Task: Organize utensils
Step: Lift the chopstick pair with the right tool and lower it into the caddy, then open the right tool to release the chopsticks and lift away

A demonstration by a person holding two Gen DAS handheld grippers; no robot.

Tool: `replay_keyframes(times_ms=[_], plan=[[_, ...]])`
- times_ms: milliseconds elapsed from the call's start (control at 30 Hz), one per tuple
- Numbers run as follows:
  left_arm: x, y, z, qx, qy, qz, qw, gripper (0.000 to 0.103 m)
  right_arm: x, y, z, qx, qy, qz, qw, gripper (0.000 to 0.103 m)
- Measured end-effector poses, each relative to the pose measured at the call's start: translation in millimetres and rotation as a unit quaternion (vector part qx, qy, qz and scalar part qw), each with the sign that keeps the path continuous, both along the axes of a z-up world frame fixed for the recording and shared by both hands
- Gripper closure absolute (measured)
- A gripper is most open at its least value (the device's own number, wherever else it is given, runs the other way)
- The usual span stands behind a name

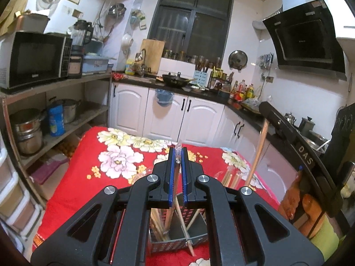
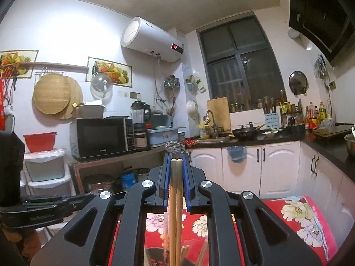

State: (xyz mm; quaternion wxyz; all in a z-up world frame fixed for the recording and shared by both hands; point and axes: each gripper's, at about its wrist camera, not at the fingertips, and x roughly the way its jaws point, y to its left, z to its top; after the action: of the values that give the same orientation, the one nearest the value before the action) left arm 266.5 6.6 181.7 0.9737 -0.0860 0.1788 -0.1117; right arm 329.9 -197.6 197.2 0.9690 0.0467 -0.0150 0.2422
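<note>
We see the left gripper (image 1: pixel 177 155) closed on a clear plastic wrapper (image 1: pixel 178 149) above the utensil basket (image 1: pixel 177 241). The right gripper (image 2: pixel 176 163) clamps a pair of wooden chopsticks (image 2: pixel 176 188), held over the red floral tablecloth (image 2: pixel 310 219).

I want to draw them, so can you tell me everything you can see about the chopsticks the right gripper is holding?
The chopsticks are a pair of pale wooden sticks, plain and smooth, lying side by side and touching. Their ends poke out just past the jaws of the right gripper, which are shut on them with blue pads on both sides. A crinkled clear plastic wrapper sits at their tips. They run back towards the camera, above the red flowered cloth.
</note>
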Motion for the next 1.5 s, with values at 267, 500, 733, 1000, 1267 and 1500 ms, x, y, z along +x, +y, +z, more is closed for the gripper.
replay_keyframes(times_ms=[267, 500, 733, 1000, 1267, 1500], plan=[[10.5, -6.2, -21.1, 0.005, 0.017, -0.005, 0.9998, 0.102, 21.9, 3.4, -25.4, 0.002, 0.012, -0.021, 1.000, 0.092], [19.2, -9.7, -34.3, 0.009, 0.031, -0.006, 0.9995, 0.102, 36.4, 9.1, -53.0, -0.002, 0.026, -0.033, 0.999, 0.092], [26.6, -8.7, -42.7, 0.009, 0.040, -0.003, 0.9992, 0.102, 43.3, 15.0, -75.6, -0.005, 0.045, -0.026, 0.999, 0.092], [33.0, -4.6, -56.3, 0.004, 0.054, 0.001, 0.9985, 0.102, 42.6, 25.0, -92.3, -0.025, 0.070, -0.011, 0.997, 0.092], [32.9, 3.2, -63.4, 0.001, 0.061, 0.007, 0.9981, 0.102, 35.5, 25.6, -99.8, -0.029, 0.103, -0.005, 0.994, 0.091], [26.8, 5.5, -66.8, 0.000, 0.065, 0.008, 0.9979, 0.102, 25.0, 23.0, -102.3, -0.037, 0.129, -0.014, 0.991, 0.090]])
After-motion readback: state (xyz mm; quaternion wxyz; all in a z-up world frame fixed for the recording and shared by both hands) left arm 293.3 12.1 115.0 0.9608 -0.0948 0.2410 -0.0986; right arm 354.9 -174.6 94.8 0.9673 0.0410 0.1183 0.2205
